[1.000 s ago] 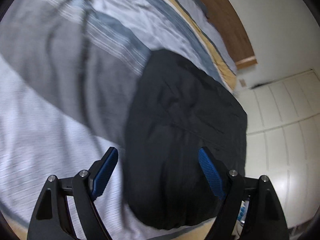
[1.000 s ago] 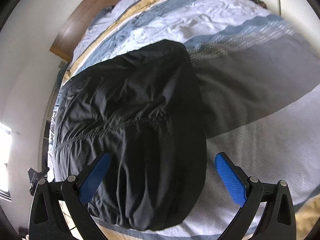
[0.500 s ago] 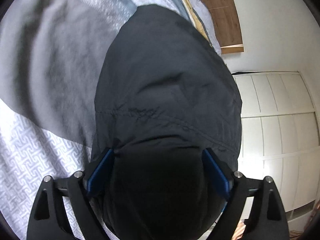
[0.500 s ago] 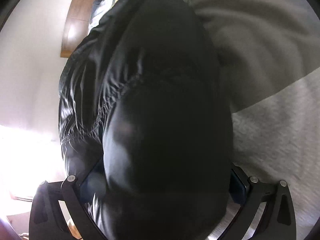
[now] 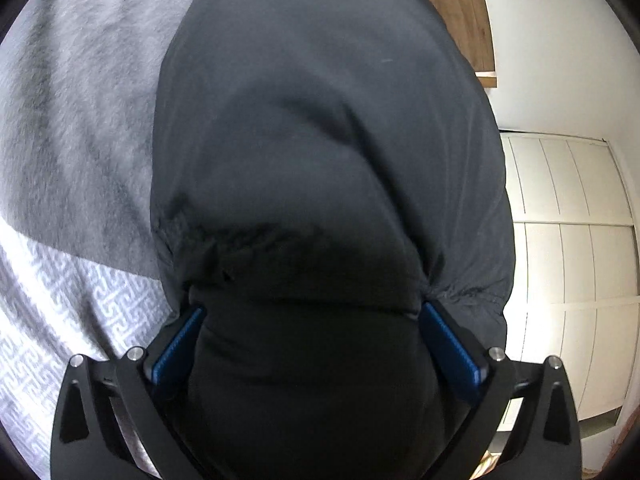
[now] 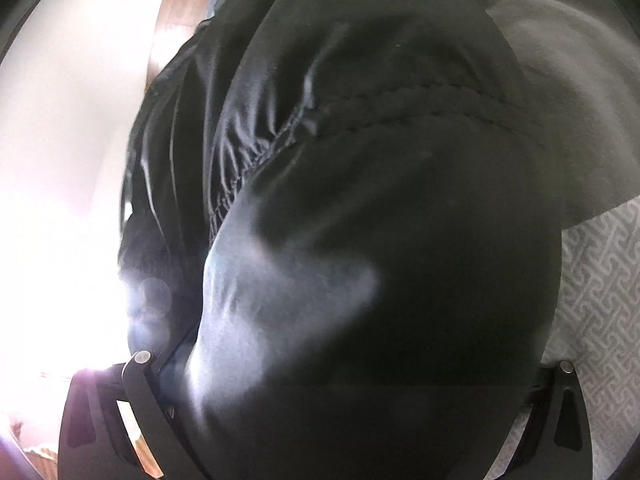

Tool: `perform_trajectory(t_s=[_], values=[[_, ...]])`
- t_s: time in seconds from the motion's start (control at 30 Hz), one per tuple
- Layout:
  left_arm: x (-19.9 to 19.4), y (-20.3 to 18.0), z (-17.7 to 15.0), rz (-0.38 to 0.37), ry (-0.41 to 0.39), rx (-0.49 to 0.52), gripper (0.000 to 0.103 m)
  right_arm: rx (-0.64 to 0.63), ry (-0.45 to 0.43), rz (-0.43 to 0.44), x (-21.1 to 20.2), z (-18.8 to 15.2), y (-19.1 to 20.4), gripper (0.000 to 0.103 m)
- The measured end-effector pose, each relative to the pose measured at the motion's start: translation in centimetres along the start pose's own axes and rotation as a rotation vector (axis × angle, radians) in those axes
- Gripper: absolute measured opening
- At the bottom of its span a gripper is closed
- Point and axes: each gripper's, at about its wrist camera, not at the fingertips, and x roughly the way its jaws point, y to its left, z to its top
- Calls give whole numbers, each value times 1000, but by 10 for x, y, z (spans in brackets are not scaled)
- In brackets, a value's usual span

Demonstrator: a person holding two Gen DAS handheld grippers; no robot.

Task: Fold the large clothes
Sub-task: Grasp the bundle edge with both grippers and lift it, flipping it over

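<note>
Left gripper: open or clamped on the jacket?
Open. The left gripper has just been opening; black jacket bulges between its spread blue pads, not pinched.

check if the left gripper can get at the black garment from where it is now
Probably yes: the left gripper has just been opening wide, and the black garment already bulges between its fingers with nothing in the way.

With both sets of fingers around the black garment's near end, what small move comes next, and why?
Probably close both grippers on the black garment. Its bulging near end already sits between the wide-open left gripper fingers, which have just been opening, and fills the right gripper view too.
</note>
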Motion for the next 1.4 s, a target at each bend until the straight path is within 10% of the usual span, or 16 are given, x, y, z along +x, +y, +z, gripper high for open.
perform_trajectory(t_s=[0.2, 0.3, 0.47, 0.83, 1.03, 1.2, 1.4], values=[[18, -29, -11, 119, -39, 47, 93, 36, 38, 49, 19, -3, 11, 99], [25, -42, -19, 70, -57, 21, 63, -14, 12, 70, 19, -7, 31, 62], [20, -68, -29, -9, -117, 3, 37, -122, -24, 64, 7, -12, 75, 34], [-39, -198, -44, -208, -166, 240, 28, -470, -150, 120, -52, -33, 224, 28], [-91, -219, -92, -251, -187, 325, 28, -494, -162, 190, -87, -68, 243, 28], [-89, -190, -117, -162, -173, 340, 29, -453, -131, 149, -61, -84, 220, 28], [-33, -86, -116, 126, -94, 223, 29, -311, -22, -75, 9, -97, 135, 30]])
